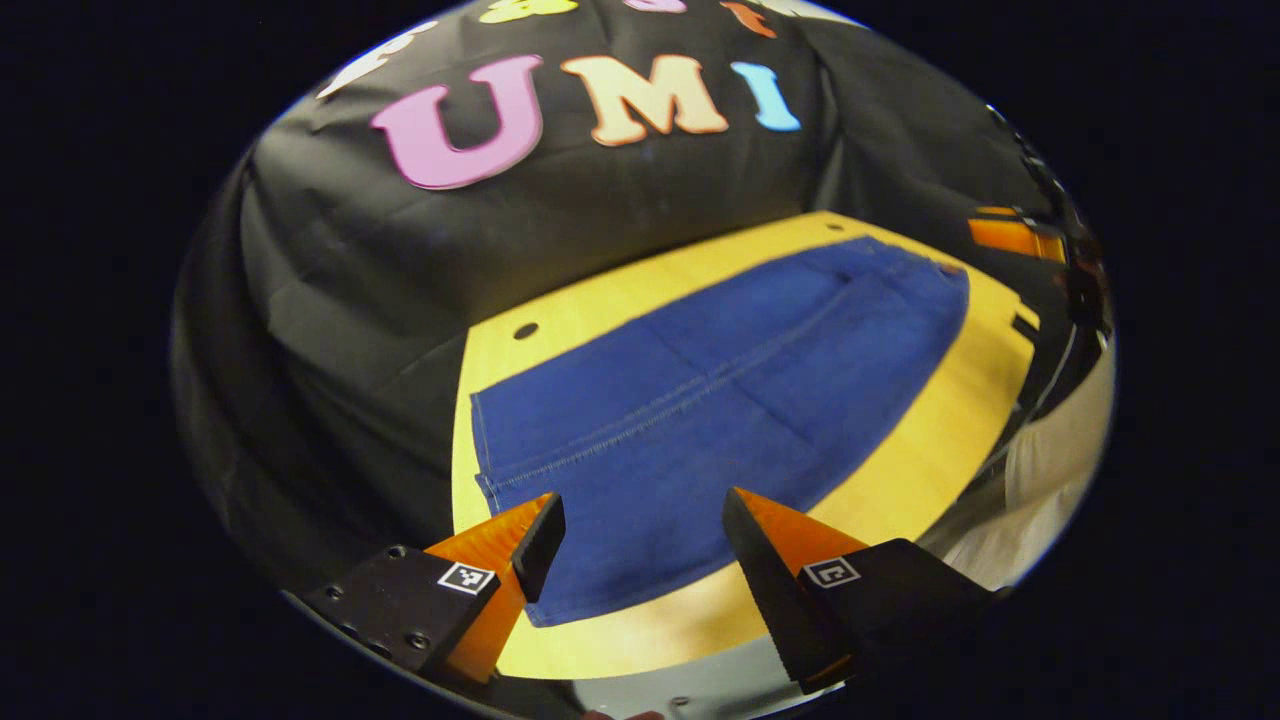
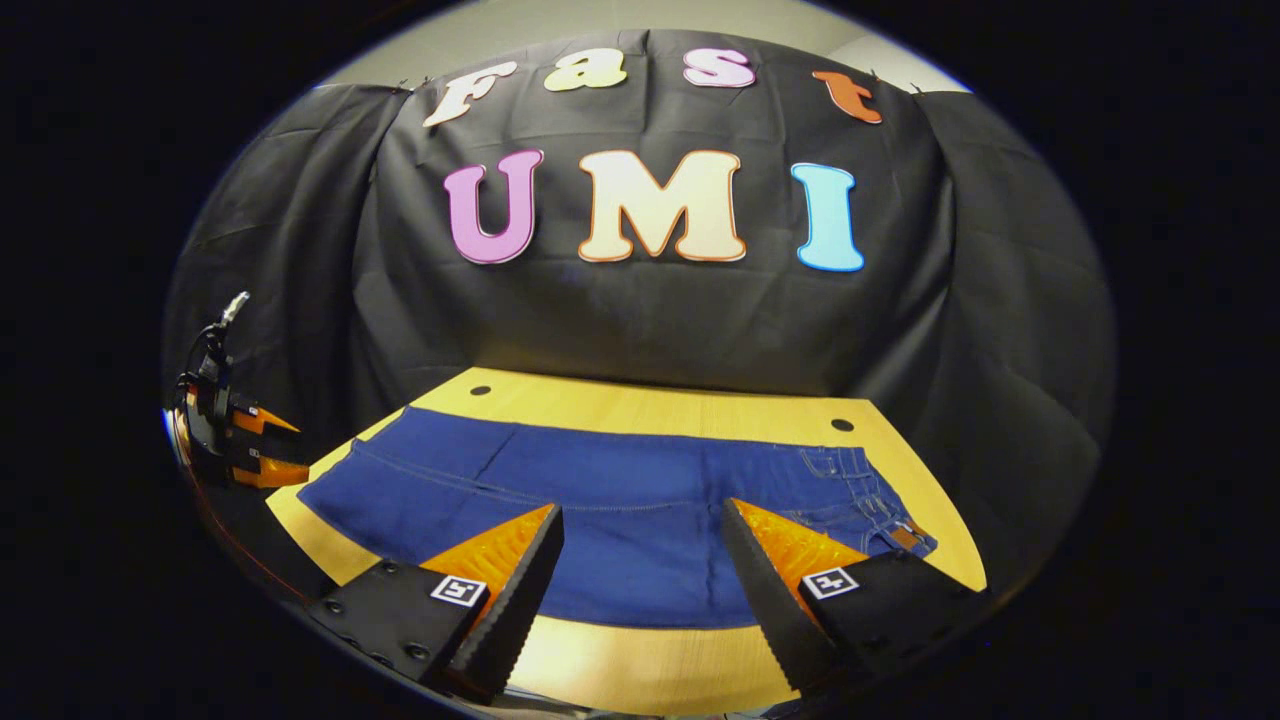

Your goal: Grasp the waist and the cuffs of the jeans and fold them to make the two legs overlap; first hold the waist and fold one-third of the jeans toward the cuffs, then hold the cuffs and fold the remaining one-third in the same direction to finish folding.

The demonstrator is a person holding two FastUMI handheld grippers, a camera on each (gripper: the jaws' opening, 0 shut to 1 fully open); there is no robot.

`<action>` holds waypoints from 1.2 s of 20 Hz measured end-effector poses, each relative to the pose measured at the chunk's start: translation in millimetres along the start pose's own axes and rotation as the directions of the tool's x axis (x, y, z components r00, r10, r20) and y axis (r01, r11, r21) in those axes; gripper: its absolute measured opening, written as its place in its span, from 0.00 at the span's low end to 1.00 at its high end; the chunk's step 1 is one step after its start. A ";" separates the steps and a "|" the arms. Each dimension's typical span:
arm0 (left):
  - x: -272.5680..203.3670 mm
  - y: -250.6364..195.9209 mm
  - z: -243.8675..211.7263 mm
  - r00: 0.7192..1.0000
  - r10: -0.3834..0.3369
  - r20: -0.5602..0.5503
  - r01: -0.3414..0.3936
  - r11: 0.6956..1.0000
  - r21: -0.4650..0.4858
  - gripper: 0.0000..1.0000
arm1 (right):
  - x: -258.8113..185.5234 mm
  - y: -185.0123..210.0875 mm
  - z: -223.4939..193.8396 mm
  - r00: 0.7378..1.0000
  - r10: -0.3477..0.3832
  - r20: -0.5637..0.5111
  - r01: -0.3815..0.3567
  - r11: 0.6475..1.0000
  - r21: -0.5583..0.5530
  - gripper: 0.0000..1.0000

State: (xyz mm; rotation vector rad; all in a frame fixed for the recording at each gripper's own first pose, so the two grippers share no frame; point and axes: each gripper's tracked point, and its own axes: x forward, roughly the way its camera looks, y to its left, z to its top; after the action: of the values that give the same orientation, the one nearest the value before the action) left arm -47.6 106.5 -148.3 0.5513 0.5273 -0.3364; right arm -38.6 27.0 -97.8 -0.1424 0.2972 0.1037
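Blue denim jeans [image 2: 610,505] lie spread flat across a pale wooden table [image 2: 650,405], stitched seams running lengthwise. In the right gripper view the waist, with pockets and a brown patch, lies at the right end and the cuffs at the left; the left gripper view looks along the legs from the cuff end. Two round holes mark the table's far edge. Black cloth [image 2: 650,310] drapes behind. The left gripper [image 1: 640,545] and right gripper [image 2: 640,555] both hover wide apart, holding nothing. The left gripper also appears at the far left of the right gripper view.
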 end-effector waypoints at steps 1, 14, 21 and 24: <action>3.4 -1.2 -12.4 0.998 -0.029 -0.052 0.031 0.999 0.026 0.96 | 0.1 -0.9 -3.6 1.000 -0.002 -0.012 0.002 1.000 -0.007 0.98; 30.5 -8.3 -109.4 0.859 -0.199 -0.472 0.330 0.920 0.213 0.95 | 1.1 -19.4 -33.6 0.994 -0.037 -0.101 0.035 0.999 -0.024 0.99; 38.6 -9.3 -114.4 0.806 -0.250 -0.536 0.391 0.905 0.166 0.92 | 1.2 -17.7 -41.2 0.990 -0.026 -0.140 0.026 1.000 -0.001 0.99; 36.6 -13.0 -119.0 0.772 -0.285 -0.567 0.419 0.901 0.117 0.88 | 4.2 -20.8 -46.0 0.987 -0.028 -0.157 0.030 0.999 0.011 0.99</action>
State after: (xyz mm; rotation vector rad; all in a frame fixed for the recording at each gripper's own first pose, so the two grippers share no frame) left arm -68.7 158.3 -260.2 0.7880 1.1627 -0.6203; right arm -45.2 -0.3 -140.0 -0.1420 0.4525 0.0617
